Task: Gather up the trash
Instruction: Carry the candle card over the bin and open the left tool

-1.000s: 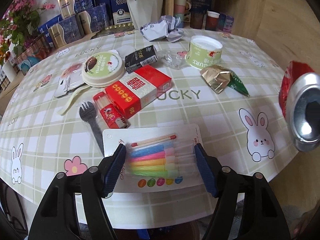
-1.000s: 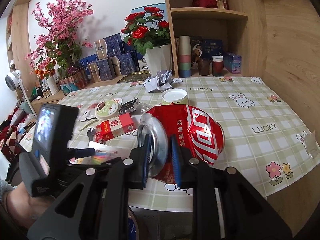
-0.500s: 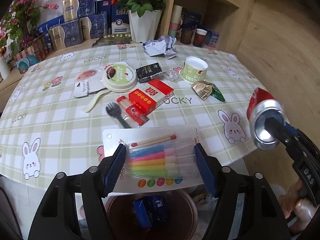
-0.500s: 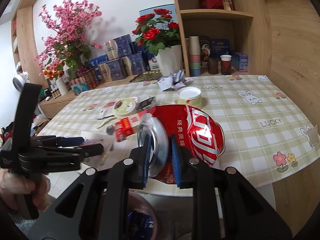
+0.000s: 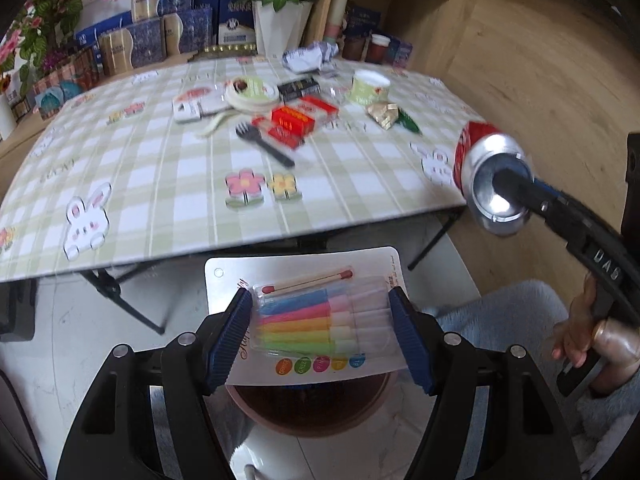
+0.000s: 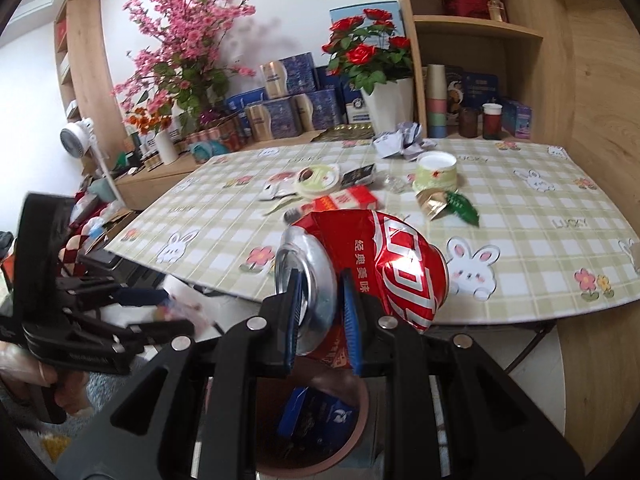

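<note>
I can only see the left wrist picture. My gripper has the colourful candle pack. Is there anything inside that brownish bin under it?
Observer: Yes. In the right wrist view a blue box lies inside the bin.
Operator: What's the other gripper pinching on the can?
Observer: The right gripper grips the crushed red can by the rim of its silver end, one finger inside the rim and one outside.
Operator: Is the can over the bin?
Observer: Its silver end hangs above the bin's opening; the red body shows against the table edge.
</note>
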Demonstrator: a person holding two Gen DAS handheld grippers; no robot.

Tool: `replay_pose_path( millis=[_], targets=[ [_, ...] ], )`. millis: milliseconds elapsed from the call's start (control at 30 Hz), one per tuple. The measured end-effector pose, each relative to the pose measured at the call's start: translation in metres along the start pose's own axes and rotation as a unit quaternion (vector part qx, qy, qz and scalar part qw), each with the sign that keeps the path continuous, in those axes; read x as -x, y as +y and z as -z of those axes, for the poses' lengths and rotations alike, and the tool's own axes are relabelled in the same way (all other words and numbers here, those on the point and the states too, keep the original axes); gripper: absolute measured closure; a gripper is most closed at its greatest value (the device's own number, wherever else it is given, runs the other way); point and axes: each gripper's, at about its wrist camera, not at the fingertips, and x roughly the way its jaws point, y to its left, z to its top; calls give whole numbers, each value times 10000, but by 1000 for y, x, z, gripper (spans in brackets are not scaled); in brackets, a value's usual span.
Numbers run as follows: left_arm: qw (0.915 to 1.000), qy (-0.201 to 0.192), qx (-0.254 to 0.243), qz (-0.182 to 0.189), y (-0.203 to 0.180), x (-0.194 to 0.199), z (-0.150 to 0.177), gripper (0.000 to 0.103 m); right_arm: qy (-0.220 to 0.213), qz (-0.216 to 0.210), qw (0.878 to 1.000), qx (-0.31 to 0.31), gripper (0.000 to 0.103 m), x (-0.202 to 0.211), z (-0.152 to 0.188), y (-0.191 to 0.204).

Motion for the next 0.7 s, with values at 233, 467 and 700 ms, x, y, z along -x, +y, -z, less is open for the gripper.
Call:
replay_pose_path(
  millis=[233, 467, 700],
  targets=[
    [9968, 729, 263, 172, 9, -38, 27, 35, 73, -92, 9999, -53, 80, 4, 8, 1],
    [9900, 1364, 255, 250, 9, -84, 34, 35, 79, -116, 9998, -140, 80, 1, 11, -6],
    [9766, 1958, 710, 536, 17, -137, 38, 35, 137, -43, 9995, -292, 80, -6, 12, -20]
  ],
)
